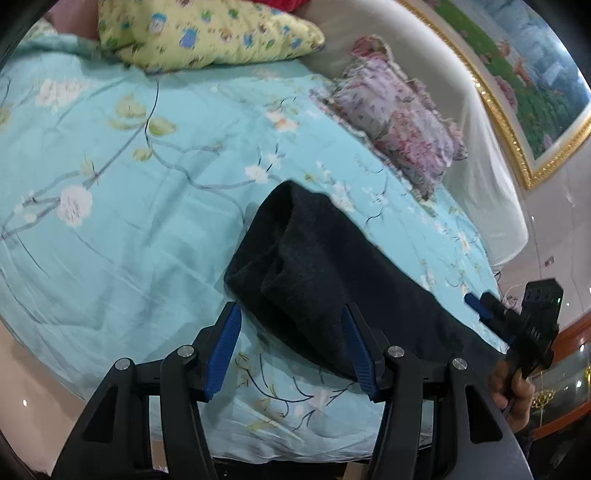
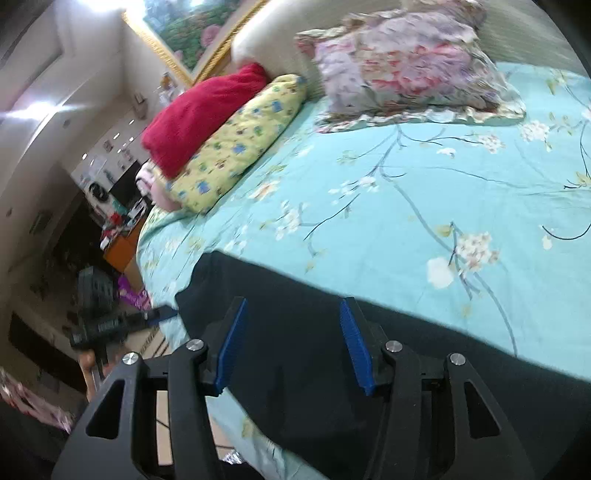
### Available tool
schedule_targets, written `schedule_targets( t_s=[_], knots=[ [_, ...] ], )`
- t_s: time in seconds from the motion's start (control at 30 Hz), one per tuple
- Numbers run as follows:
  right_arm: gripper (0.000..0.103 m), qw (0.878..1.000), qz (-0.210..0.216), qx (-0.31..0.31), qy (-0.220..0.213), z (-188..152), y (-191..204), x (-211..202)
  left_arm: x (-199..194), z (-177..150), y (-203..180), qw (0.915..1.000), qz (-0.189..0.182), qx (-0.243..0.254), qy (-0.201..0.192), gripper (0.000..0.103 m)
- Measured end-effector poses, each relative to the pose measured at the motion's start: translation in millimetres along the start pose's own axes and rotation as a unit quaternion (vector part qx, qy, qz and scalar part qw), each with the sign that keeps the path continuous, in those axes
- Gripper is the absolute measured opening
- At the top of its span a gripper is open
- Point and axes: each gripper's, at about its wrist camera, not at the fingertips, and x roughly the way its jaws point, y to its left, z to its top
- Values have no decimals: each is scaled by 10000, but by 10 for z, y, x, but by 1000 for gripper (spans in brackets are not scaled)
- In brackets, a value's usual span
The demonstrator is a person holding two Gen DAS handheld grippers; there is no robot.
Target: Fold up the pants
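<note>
The dark pants [image 1: 314, 266] lie on the bed [image 1: 129, 221], over its turquoise flowered sheet, near the front edge. The left tongs [image 1: 291, 347] are released above the folded end, holding nothing. The right tongs [image 2: 291, 343] are also spread wide over the pants. Only the right wrist view shows a red pillow [image 2: 199, 114] behind the yellow pillow [image 2: 240, 144]. Both views show a floral pillow [image 2: 406, 62].

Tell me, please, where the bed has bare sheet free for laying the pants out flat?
Free: the wide sheet left of the pants, below the yellow pillow. Crowded: the headboard side, with the floral pillow and red cushion.
</note>
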Motion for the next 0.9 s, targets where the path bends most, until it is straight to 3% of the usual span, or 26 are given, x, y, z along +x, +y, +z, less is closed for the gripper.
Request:
schedule_targets(
  t_s=[0.27, 0.53, 0.6, 0.67, 0.73, 0.77, 0.8, 0.9],
  knots=[
    [50, 9946, 132, 487, 909, 272, -410, 479, 268, 45, 83, 9997, 81, -122, 204, 57],
    [39, 9770, 206, 516, 2059, 252, -635, 1017, 445, 121, 32, 9999, 94, 60, 87, 56],
    [29, 9765, 202, 346, 2117, 204, -573, 1014, 480, 121, -23, 9998, 159, 148, 8, 56],
    [26, 9759, 144, 124, 2175, 151, -486, 999, 504, 107, -76, 9994, 245, 254, -63, 54],
    [21, 9755, -40, -305, 2180, 90, -336, 946, 537, 96, -139, 9987, 253, 443, -77, 33],
    [18, 9759, -125, -448, 2130, 78, -283, 911, 538, 92, -165, 9985, 222, 502, -78, 30],
    [16, 9774, -269, -626, 2000, 80, -205, 847, 512, 90, -192, 9981, 211, 559, -128, 25],
    [9, 9811, -741, -1198, 1329, 215, 114, 596, 272, 105, -335, 9952, 66, 843, -494, 23]
  ],
)
